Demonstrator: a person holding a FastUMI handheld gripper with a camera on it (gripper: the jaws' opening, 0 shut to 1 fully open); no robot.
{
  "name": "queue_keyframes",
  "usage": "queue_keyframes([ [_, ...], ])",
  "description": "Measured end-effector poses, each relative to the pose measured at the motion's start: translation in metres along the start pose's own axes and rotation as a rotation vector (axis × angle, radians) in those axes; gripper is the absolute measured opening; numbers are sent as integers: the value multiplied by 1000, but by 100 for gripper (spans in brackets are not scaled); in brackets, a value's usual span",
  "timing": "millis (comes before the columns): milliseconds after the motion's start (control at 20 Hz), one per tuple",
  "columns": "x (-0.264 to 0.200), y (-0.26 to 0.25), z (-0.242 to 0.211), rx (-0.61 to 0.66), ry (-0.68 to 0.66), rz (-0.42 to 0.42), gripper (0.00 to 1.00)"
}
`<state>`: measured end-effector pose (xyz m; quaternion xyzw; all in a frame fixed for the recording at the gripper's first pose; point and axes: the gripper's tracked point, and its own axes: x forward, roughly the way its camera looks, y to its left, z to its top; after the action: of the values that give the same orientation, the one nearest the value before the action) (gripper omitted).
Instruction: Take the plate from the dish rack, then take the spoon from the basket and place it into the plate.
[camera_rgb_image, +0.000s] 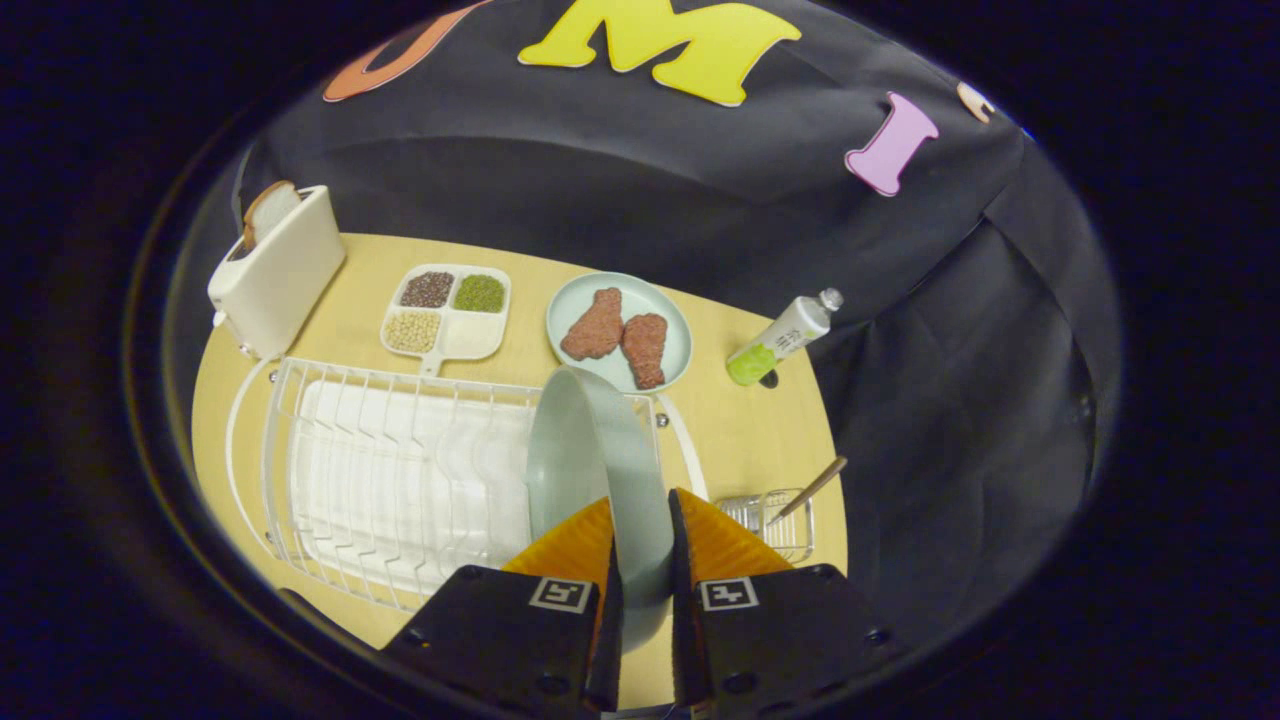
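Observation:
A pale green plate (590, 460) stands on edge at the right end of the white wire dish rack (380, 470). My gripper (640, 525) is shut on the plate's rim, one finger on each side of it. To the right of the fingers a small wire basket (775, 520) sits on the wooden table, with a spoon (815, 485) leaning out of it, handle up and to the right.
Beyond the rack are a white toaster (280, 270) with a bread slice, a divided tray of beans (447, 312), a pale plate with two pieces of meat (620, 330) and a small bottle (785, 337) lying near the table's right edge.

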<state>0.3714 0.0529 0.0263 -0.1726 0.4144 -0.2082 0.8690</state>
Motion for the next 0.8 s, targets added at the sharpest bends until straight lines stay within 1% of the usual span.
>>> queue_keyframes([
  [200, -9, -26, 4, 28, -47, -125, 26],
  [250, -13, -29, 3, 35, -56, -135, 26],
  [300, -16, -30, 1, 39, -60, -126, 26],
  [600, -43, -35, -37, 69, -85, 3, 25],
  [800, -65, -29, -88, 110, -105, 172, 26],
])
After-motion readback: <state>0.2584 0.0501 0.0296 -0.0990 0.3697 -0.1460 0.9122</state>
